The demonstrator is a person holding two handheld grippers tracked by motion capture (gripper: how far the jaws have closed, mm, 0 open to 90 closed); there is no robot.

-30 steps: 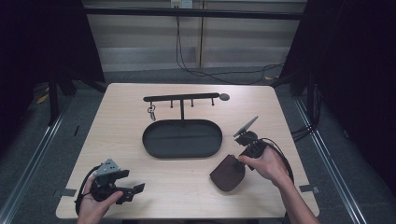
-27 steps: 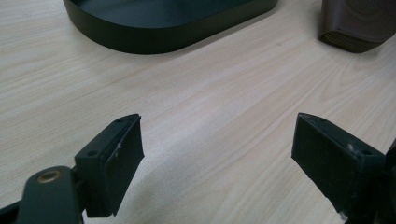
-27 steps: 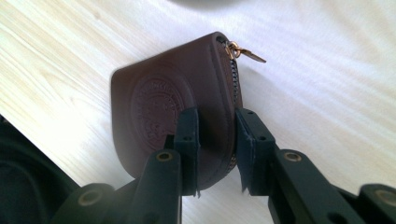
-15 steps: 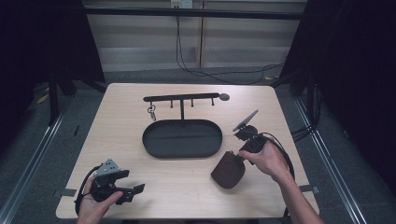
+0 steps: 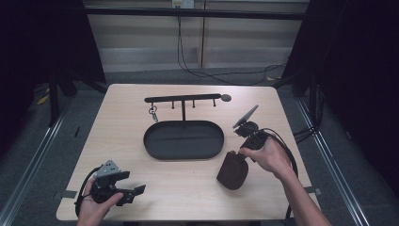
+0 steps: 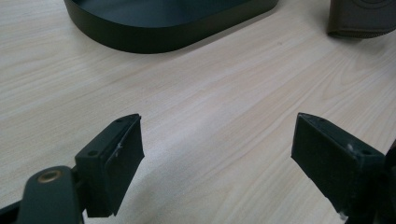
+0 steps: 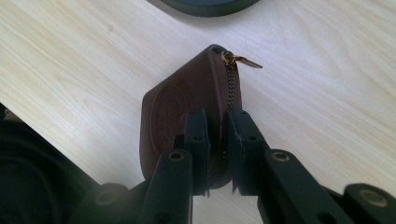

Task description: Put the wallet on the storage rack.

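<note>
High view: a light wooden table [image 5: 188,188] was seen from above, and every place below is given relative to the black oval tray [image 5: 183,140] lying near its middle. Directly behind the tray, a black rack [image 5: 182,99] with short pegs was stood on a thin post, and a small key ring [image 5: 153,111] was hung from the peg toward its left end. To the right of the tray and a little nearer the person, a brown zippered pouch [image 5: 232,170] was held on edge, its lower end at the tabletop. The pouch was gripped by the right gripper [image 5: 245,151], carried in the person's right hand [image 5: 267,155] just right of the tray's right end. In the right gripper view the two black jaws were seen clamped on the zippered edge of the pouch [image 7: 187,105], having just been closing onto it, and a brass zipper pull [image 7: 240,60] was stuck out at the pouch's far corner. Well to the left of the tray and nearer the person, the left gripper [image 5: 134,189] was held low over the table; its jaws were spread wide with nothing between them.
</note>
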